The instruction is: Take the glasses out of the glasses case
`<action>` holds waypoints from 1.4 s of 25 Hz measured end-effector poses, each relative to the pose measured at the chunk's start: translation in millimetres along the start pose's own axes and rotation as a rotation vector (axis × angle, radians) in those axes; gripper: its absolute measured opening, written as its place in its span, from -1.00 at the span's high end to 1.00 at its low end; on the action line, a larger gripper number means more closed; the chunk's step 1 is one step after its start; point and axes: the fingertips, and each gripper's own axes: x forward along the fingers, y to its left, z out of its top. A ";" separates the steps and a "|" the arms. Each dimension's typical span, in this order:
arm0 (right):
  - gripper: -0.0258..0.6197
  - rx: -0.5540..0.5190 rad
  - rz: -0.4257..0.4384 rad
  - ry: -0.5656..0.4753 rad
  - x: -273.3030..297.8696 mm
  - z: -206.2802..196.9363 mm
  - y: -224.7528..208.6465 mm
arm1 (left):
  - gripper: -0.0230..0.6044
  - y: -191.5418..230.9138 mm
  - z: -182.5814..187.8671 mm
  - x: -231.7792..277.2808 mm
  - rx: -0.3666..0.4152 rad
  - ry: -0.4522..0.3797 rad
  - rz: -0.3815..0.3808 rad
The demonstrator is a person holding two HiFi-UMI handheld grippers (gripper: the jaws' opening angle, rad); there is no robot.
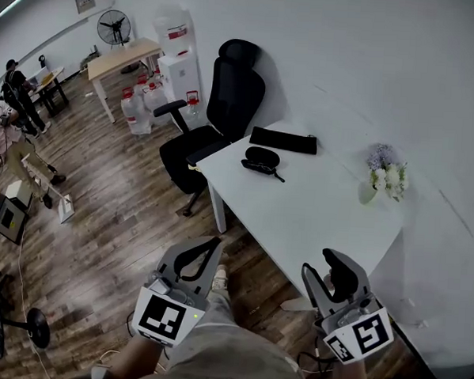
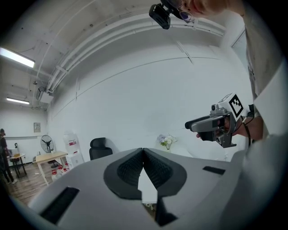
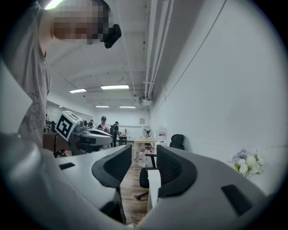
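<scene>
The black oval glasses case (image 1: 262, 155) lies at the far left part of the white table (image 1: 315, 216), lid down, with a thin dark piece (image 1: 263, 169) against its near side. Both grippers hang in front of the table's near edge, well short of the case. My left gripper (image 1: 216, 241) is shut with nothing in it; in its own view the pads (image 2: 143, 150) meet at the tips. My right gripper (image 1: 325, 265) stands open and empty, a clear gap between its pads (image 3: 144, 155). The case shows in neither gripper view.
A long flat black pouch (image 1: 283, 140) lies behind the case. A small vase of pale flowers (image 1: 384, 180) stands at the table's right. A black office chair (image 1: 225, 105) is at the table's far left corner. Water bottles (image 1: 138, 108) and people are farther off on the wooden floor.
</scene>
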 end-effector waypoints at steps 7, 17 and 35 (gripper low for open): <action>0.35 -0.015 -0.008 0.059 74.1 -14.3 -27.2 | 0.88 53.5 -12.5 49.6 -0.010 0.022 -0.014; 0.35 -0.020 -0.047 0.183 194.7 -32.5 -75.8 | 0.87 152.9 -41.9 135.3 0.017 0.102 -0.072; 0.35 -0.064 -0.055 0.550 380.7 -134.9 -156.6 | 0.87 255.9 -128.3 293.2 -0.015 0.234 -0.275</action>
